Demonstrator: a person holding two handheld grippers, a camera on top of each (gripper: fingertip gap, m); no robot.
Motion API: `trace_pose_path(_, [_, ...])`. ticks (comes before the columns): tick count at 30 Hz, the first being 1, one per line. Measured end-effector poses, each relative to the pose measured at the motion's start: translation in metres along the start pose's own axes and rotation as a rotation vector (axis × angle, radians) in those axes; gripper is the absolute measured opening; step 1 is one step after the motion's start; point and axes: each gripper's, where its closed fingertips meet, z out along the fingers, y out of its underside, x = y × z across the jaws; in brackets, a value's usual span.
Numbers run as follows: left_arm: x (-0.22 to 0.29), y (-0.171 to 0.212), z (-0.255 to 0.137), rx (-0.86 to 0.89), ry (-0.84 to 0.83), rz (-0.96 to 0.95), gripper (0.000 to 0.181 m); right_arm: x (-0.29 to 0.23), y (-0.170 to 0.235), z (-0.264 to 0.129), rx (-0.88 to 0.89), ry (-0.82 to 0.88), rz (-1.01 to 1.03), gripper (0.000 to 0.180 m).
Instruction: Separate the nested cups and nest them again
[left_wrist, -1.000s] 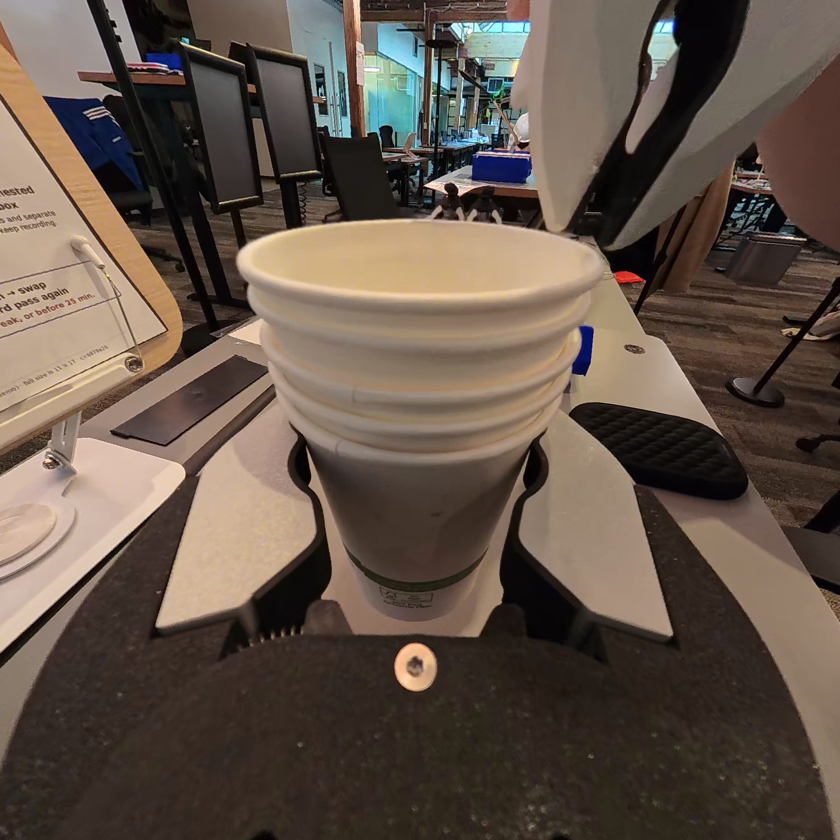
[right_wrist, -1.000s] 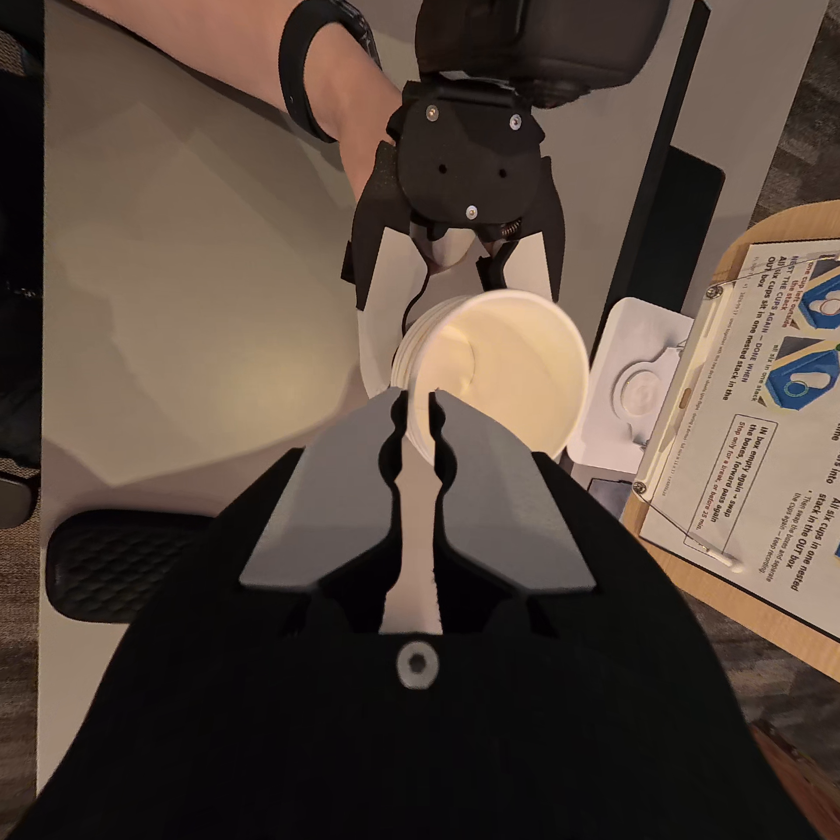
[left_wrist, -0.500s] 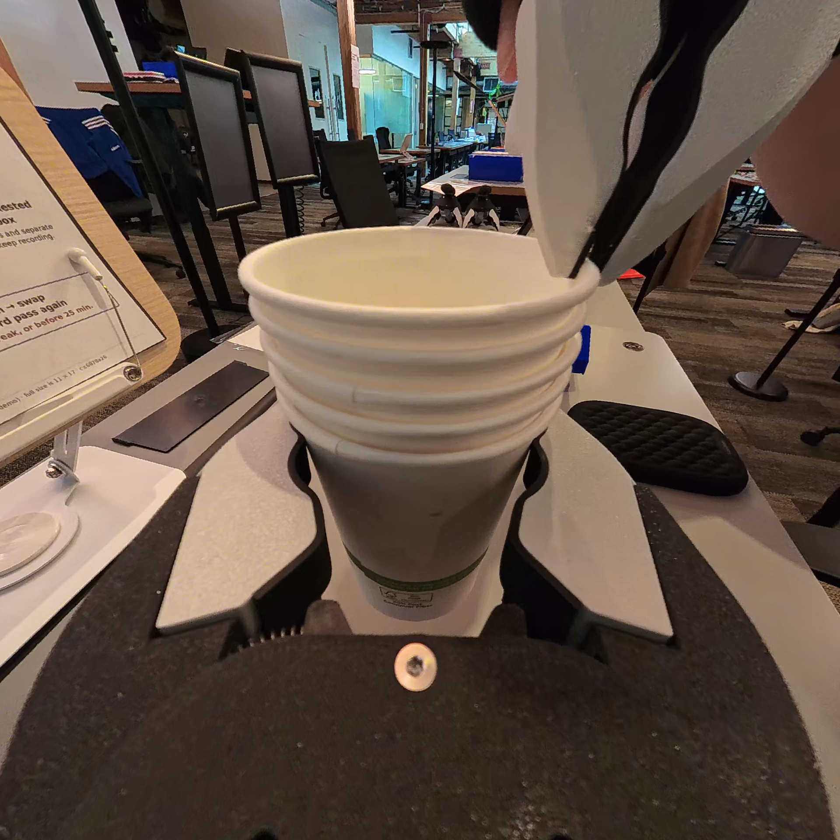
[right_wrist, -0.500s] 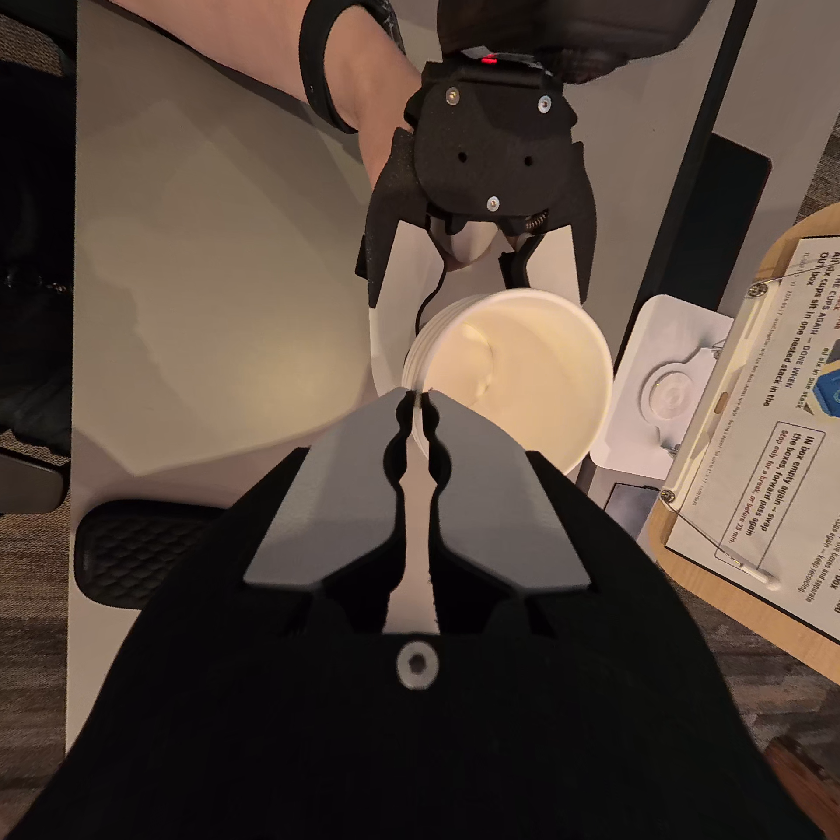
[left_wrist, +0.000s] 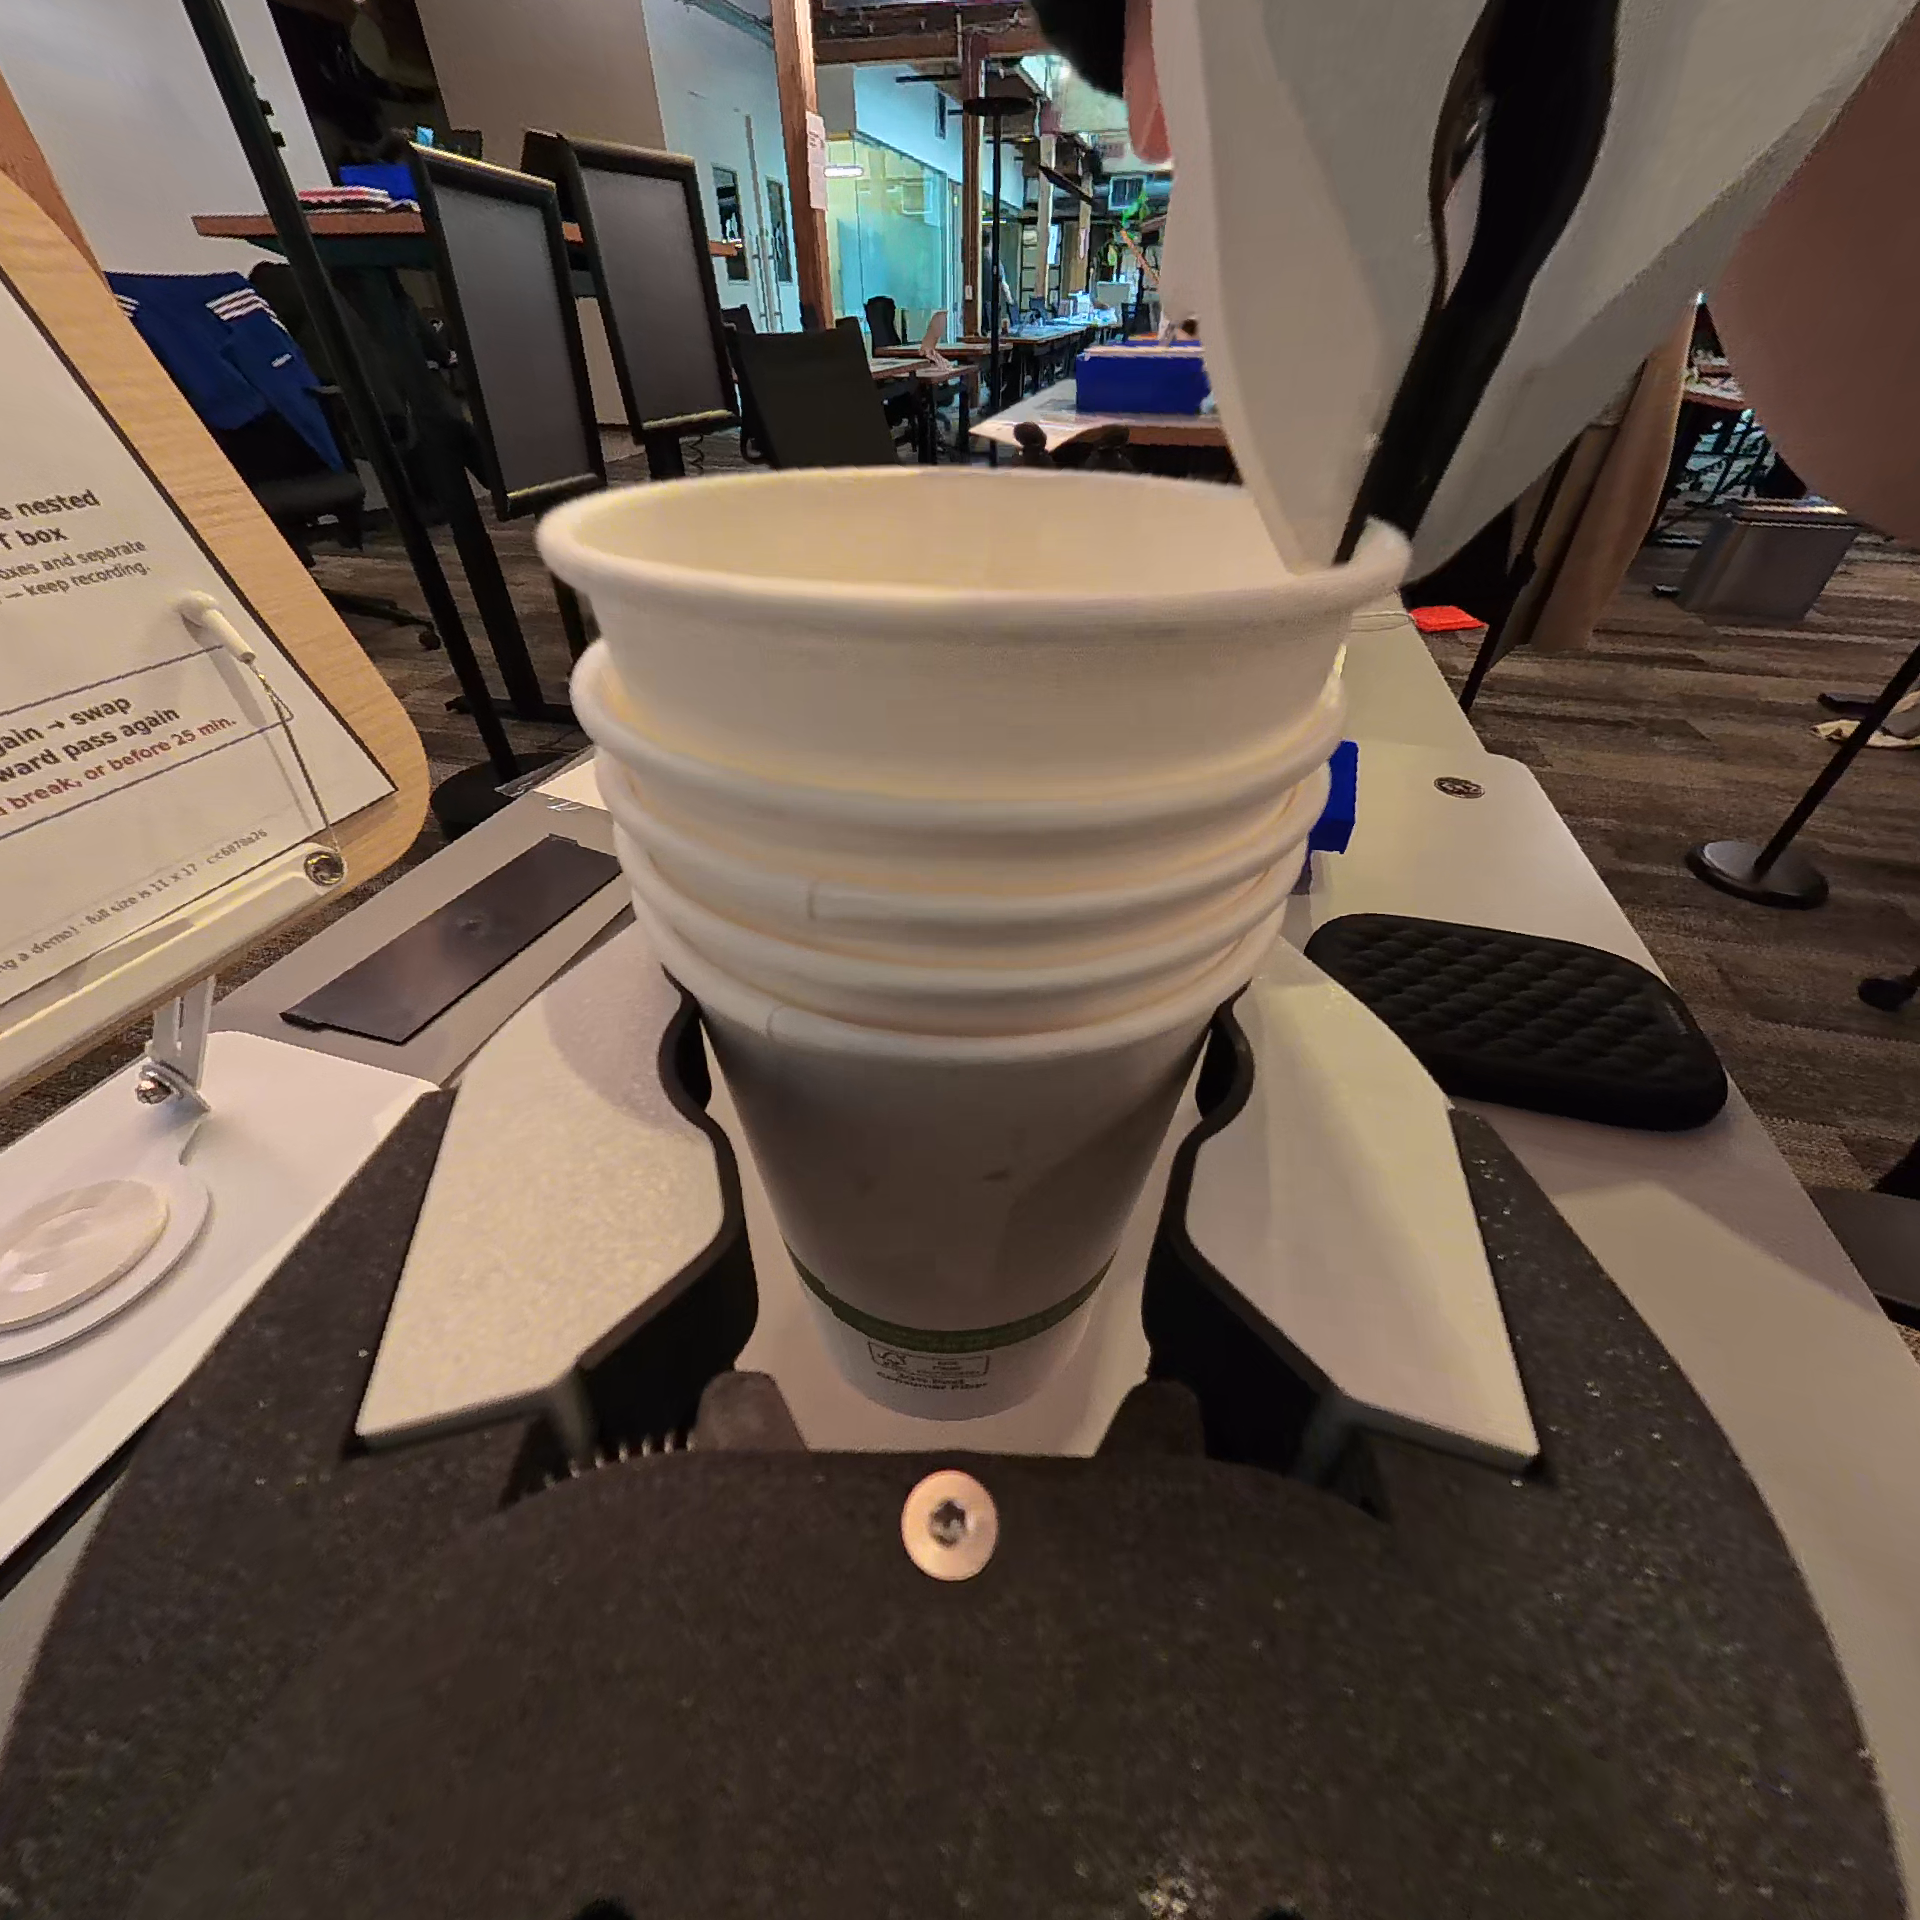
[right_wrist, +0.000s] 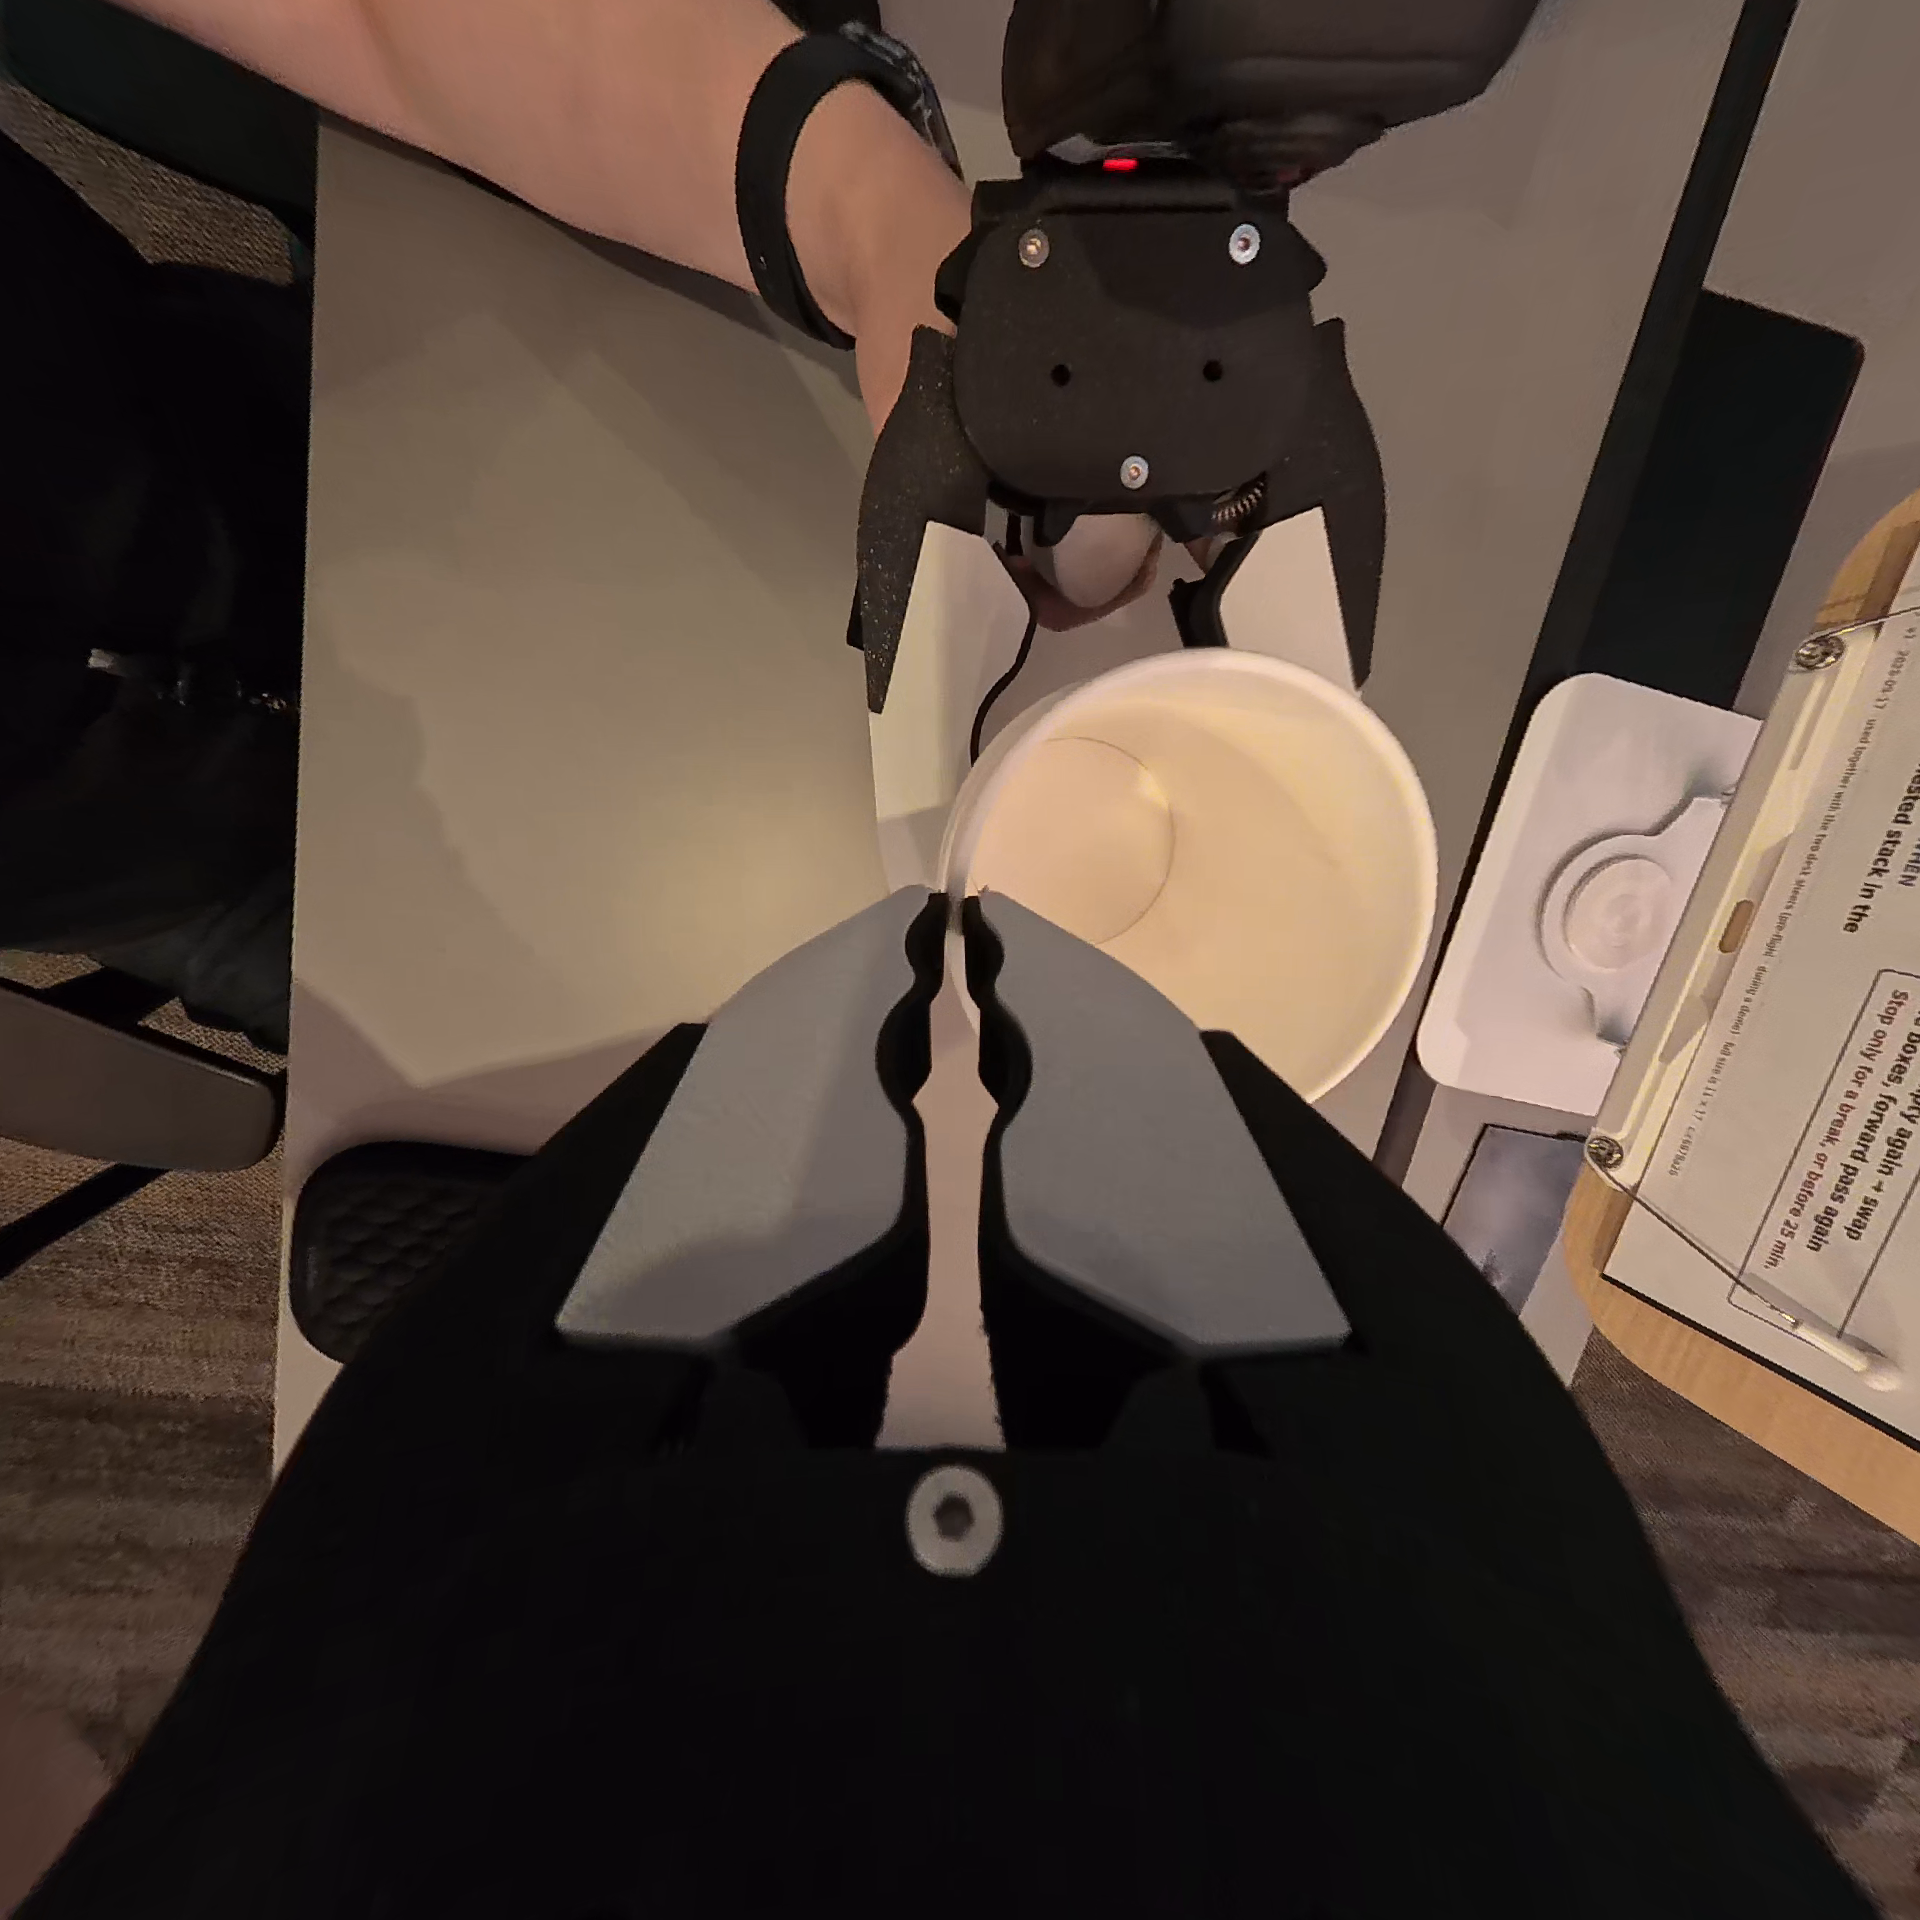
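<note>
1. Stack of nested paper cups (left_wrist: 956, 935) stands upright between the left gripper (left_wrist: 956, 1049) fingers, which clamp the outermost cup's wall just below its rim.
2. Right gripper (right_wrist: 956, 914) reaches down from above; fingers nearly closed, pinching the rim of the top cup (right_wrist: 1195, 831) on its near side.
3. Top cup sits raised above the other rims in the left wrist view.
4. Cups are white with cream interiors; the outermost carries a green band near its base.
5. Stack is above the pale table (right_wrist: 582, 582).
</note>
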Motion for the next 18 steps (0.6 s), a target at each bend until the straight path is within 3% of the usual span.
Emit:
trace_pose_path(9, [-0.001,0.0,-0.001,0.001,-0.003,-0.009,0.093,0.009,-0.008,-0.023,0.027,0.078,-0.019,0.003])
trace_pose_path(18, [0.002,0.011,0.006,-0.03,0.022,-0.021,0.093,0.016,-0.008,-0.072,0.078,0.176,0.008,0.003])
